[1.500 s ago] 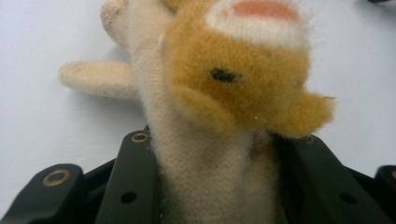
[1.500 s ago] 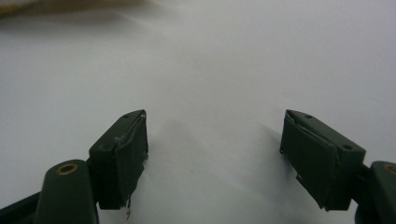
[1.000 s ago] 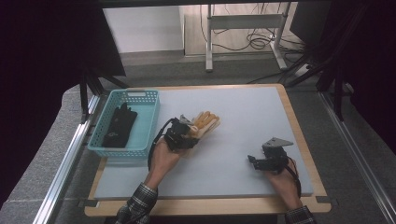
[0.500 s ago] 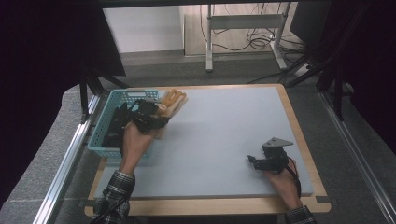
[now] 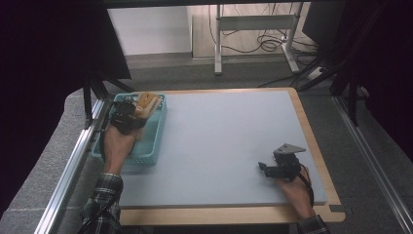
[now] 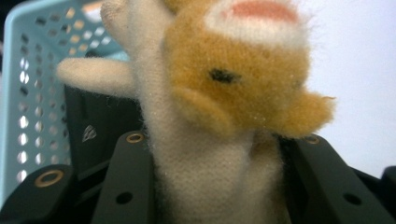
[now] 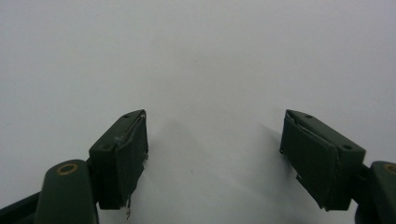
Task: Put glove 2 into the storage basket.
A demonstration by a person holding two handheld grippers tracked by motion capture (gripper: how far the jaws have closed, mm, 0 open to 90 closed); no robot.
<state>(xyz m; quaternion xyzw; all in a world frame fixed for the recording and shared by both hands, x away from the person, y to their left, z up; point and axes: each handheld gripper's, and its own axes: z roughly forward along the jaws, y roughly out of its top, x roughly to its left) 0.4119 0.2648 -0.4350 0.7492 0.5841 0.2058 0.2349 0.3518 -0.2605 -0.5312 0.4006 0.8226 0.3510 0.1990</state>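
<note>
A tan and cream plush animal (image 5: 147,103) (image 6: 233,84) is clamped by its pale body between the jaws of my left gripper (image 5: 134,111) (image 6: 212,163), which is shut on it. The toy hangs over the far end of a light blue mesh basket (image 5: 152,145) (image 6: 25,70) at the table's left side. Near the front right of the grey mat (image 5: 219,131), my right gripper (image 5: 265,168) (image 7: 215,144) is low over the surface. It is open, with bare mat between its fingers.
A black object (image 6: 98,126) lies inside the basket under the toy. A wooden border (image 5: 319,146) frames the mat, and a metal rail (image 5: 73,165) runs along the left. A table frame (image 5: 253,29) and cables stand beyond the far edge.
My left hand has carried the plush animal leftward from the middle of the mat to above the basket's far end. The right hand has stayed put.
</note>
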